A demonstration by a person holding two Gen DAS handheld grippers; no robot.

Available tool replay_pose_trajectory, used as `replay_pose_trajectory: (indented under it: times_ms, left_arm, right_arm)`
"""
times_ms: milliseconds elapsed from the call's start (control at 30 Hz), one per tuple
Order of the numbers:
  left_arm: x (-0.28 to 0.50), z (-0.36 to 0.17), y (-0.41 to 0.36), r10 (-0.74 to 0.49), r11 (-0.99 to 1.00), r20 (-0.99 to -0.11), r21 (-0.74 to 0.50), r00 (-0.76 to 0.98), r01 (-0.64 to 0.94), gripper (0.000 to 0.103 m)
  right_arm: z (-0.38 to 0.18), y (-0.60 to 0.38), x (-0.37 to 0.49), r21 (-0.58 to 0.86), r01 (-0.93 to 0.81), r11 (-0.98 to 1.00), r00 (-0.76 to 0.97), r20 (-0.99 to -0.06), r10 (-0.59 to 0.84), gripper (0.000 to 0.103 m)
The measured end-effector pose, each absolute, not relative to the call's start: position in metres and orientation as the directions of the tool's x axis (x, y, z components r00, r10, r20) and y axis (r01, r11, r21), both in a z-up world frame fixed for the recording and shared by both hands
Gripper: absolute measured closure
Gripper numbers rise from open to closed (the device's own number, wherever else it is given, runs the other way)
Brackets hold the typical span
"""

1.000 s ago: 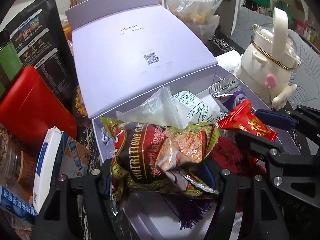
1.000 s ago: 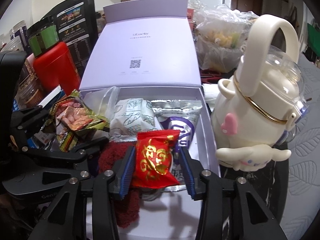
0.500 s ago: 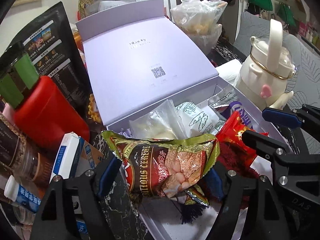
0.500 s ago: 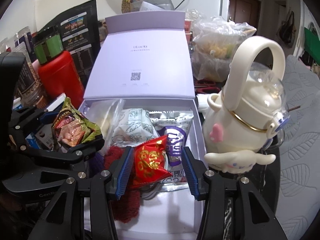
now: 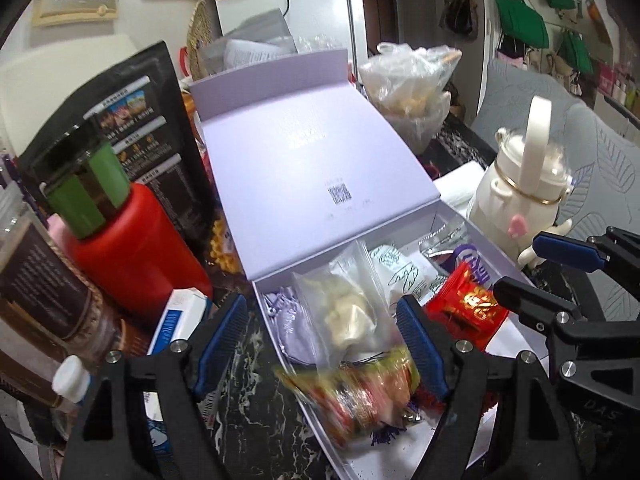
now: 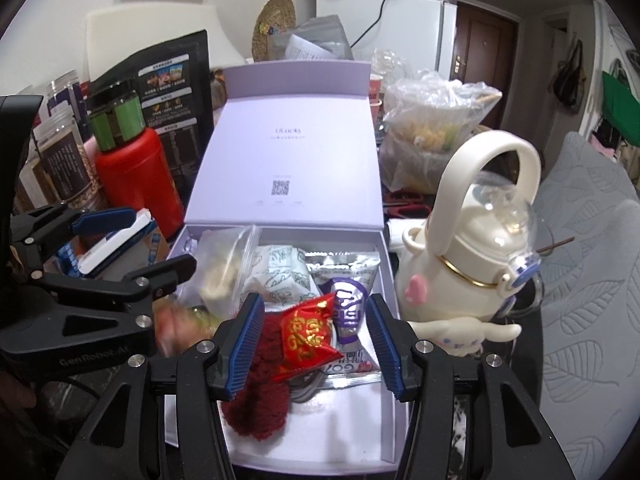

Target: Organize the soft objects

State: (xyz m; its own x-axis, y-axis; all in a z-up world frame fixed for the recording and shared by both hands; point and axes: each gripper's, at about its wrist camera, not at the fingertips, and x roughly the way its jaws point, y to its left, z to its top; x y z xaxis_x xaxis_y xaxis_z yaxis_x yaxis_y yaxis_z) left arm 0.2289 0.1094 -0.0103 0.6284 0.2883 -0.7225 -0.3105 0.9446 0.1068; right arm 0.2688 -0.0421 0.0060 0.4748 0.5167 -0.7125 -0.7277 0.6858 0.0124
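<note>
An open lavender box [image 5: 516,280] [image 6: 182,240] holds soft packets. My left gripper [image 5: 320,340] is open above the box's left edge; the green-and-red cereal packet [image 5: 356,396] is blurred below it, free of the pads, at the box's near left. It shows as a blur in the right wrist view [image 6: 176,324]. My right gripper [image 6: 312,344] is open; the red packet [image 6: 308,332] lies between its pads on a dark red woolly item [image 6: 260,396], apparently untouched. A clear zip bag [image 5: 348,304], a white leaf-print packet [image 6: 280,272] and a purple-silver packet [image 6: 348,300] lie further back.
A cream kettle-shaped bottle [image 6: 472,260] stands right of the box. A red canister [image 6: 136,176] with a green-banded jar, a black bag [image 5: 140,120], jars and a white-blue carton [image 5: 176,316] crowd the left. A plastic bag [image 6: 432,128] sits behind.
My left gripper opened and let go of the cereal packet, which drops into the box. My right gripper opened off the red packet. Both grippers rose and pulled back.
</note>
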Motion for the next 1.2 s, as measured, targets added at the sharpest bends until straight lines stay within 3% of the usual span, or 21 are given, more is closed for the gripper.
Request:
replay_pose_trajectory:
  times_ms: [733,800,933,1200]
  left_arm:
    - [0.131,0.041,0.101,0.286,0.939,-0.593,0.016,0.753,-0.344,0.025]
    - [0.121,0.043,0.097,0.286,0.94,-0.584,0.015,0.76,-0.342,0.022]
    - [0.099,0.045,0.09,0.289,0.94,-0.567,0.017,0.771,-0.34,0.004]
    - [0.066,0.048,0.079,0.302,0.939,-0.54,0.028,0.785,-0.342,0.002]
  right_arm:
    - [0.06,-0.08,0.175,-0.034,-0.702,0.711,0.597,-0.574,0.561,0.027]
    - [0.061,-0.084,0.165,-0.037,-0.699,0.714,0.602,-0.569,0.56,0.025]
    - [0.058,-0.093,0.145,-0.027,-0.677,0.736,0.617,-0.567,0.546,0.023]
    - [0.05,-0.108,0.116,-0.022,-0.625,0.781,0.653,-0.563,0.507,0.017]
